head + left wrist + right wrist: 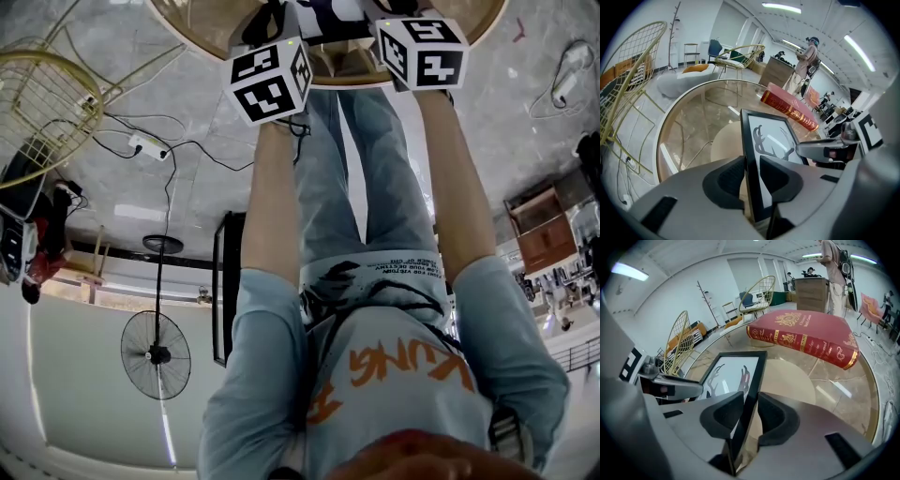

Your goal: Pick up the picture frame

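The picture frame [771, 136] is black with a white print of antlers and stands on its edge on a round glass table [663, 136]. My left gripper [751, 176] is shut on its left edge, both pads against the black moulding. My right gripper [749, 413] is shut on the opposite edge of the picture frame [726, 373]. Each gripper view shows the other gripper across the print. In the head view only the marker cubes of the left gripper [270, 80] and right gripper [422, 49] show, and the jaws are hidden.
A thick red book [806, 333] lies on the table just beyond the frame. Gold wire chairs [633, 70] stand beside the table, and a power strip with cables [150, 145] lies on the floor. A person [806, 56] stands far back by a counter.
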Demonstrator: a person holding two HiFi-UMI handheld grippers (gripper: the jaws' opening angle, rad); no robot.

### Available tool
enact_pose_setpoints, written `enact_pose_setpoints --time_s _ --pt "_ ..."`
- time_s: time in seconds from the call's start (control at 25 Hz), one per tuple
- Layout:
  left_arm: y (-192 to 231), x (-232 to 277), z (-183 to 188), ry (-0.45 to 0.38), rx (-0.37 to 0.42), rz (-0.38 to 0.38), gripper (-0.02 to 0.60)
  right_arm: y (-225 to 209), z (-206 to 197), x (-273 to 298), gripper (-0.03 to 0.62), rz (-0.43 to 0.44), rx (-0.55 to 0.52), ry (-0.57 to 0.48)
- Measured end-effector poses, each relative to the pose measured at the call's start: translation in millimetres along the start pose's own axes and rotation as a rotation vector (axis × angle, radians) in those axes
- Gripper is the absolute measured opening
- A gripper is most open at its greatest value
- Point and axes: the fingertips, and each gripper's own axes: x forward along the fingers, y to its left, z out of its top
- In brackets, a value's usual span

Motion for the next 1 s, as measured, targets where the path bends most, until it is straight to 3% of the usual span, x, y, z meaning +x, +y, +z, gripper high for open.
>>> enact_pose_setpoints --time_s 0.16,0.28,0.64,1.0 --pt "4.1 -0.6 -0.3 -0.001 -0.114 -0.025 0.092 0.3 -0.2 -1.3 0.078 -0.021 0.026 -0.009" --pt "-0.8 -2.5 -0.5 0.019 -0.046 0.006 0.084 -2.0 -0.9 -7.2 0.072 -0.036 0.057 -0.030" --pt "-26.6 -28.9 -8.0 -0.035 -0.059 -0.012 0.078 -6.3 -11.2 -44.0 0.066 -0.017 0.145 -0.102" --pt "-64.0 -74.4 9.8 -0.128 -0.058 0.011 0.078 -6.4 10.4 -103.6 0.066 0.003 0.121 -0.179"
